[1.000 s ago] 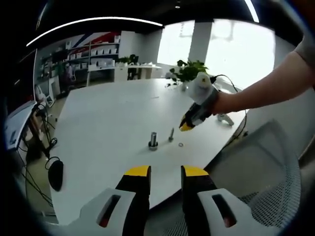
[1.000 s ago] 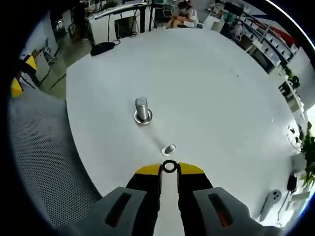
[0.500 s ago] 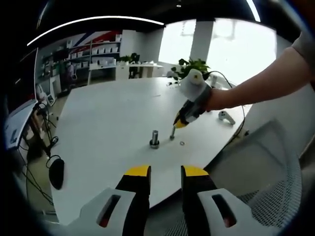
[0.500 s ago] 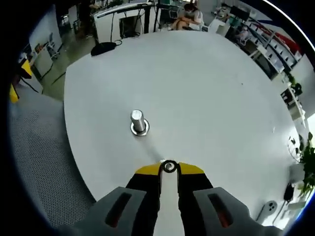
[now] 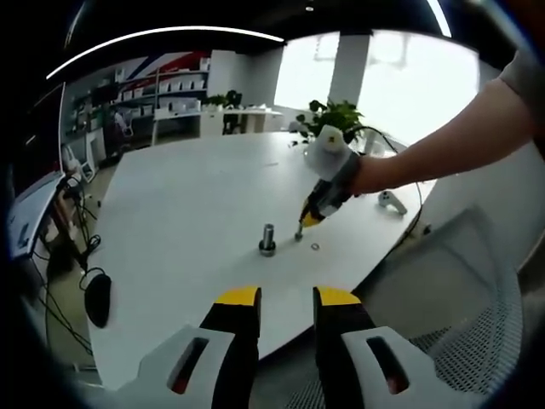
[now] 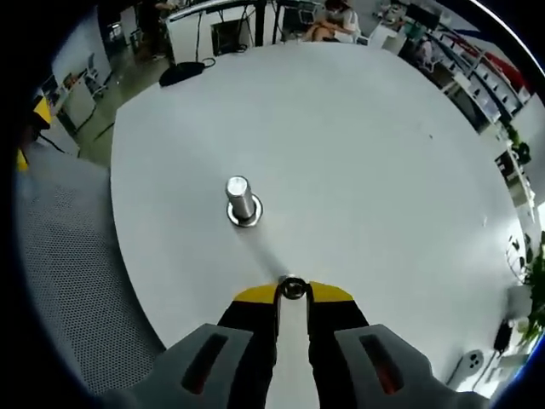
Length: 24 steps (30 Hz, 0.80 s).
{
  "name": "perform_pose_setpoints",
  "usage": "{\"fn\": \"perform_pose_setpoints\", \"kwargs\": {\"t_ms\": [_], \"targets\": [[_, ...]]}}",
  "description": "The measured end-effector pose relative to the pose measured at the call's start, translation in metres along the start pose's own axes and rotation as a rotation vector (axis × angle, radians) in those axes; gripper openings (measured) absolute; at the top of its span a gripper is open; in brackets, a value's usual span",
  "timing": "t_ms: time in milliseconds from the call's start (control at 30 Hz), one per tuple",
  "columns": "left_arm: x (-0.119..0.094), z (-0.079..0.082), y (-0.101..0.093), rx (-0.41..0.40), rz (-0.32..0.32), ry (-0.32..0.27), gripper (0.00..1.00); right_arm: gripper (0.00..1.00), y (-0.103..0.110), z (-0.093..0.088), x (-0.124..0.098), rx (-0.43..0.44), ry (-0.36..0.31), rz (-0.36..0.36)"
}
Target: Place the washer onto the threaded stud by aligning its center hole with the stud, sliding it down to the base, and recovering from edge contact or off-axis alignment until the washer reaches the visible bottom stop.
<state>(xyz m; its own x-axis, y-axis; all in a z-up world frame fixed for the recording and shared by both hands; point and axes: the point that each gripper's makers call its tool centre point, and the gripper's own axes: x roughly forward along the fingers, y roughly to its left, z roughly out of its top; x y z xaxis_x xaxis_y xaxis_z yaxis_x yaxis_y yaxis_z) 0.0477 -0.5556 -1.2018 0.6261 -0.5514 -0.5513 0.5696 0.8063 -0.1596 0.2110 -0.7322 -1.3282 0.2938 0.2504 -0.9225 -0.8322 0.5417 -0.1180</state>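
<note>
**Q:** Left gripper view first: what is laid out, taking the upright metal cylinder as the marker?

**A:** Under everything is the large white table (image 5: 187,196). A mesh chair (image 5: 460,281) stands off the table's edge, well away from the cylinder. The person's arm (image 5: 451,145) reaches in from that side, holding the right gripper (image 5: 307,221), whose yellow tips come down just beside the cylinder (image 5: 267,239), over the thin threaded stud (image 5: 298,234). A spare washer (image 5: 315,248) lies flat on the table a little past the stud from the cylinder. The left gripper (image 5: 285,298) hangs off the near table edge, well short of the cylinder, its jaws apart with nothing between them.

**Q:** And the right gripper view?

**A:** The cylinder (image 6: 243,200) stands on its wide base, apart from the gripper. The right gripper (image 6: 292,294) has its jaws drawn close, pinching the washer (image 6: 292,288) by its rim at the very tips. The washer is near the cylinder but not touching it. Its hole seems to sit over the stud's top, though the jaws hide the stud itself, so I cannot tell whether it is threaded on.
</note>
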Motion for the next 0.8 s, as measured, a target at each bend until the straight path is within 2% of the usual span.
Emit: {"fn": "perform_pose_setpoints", "kwargs": {"t_ms": [600,800], "targets": [[0.000,-0.002,0.002,-0.010,0.007,0.013,0.22,0.14,0.004,-0.012,0.030,0.013,0.062,0.033],[0.000,-0.002,0.003,-0.011,0.011,0.011,0.22,0.15,0.006,-0.012,0.032,0.032,0.056,0.042]]}}
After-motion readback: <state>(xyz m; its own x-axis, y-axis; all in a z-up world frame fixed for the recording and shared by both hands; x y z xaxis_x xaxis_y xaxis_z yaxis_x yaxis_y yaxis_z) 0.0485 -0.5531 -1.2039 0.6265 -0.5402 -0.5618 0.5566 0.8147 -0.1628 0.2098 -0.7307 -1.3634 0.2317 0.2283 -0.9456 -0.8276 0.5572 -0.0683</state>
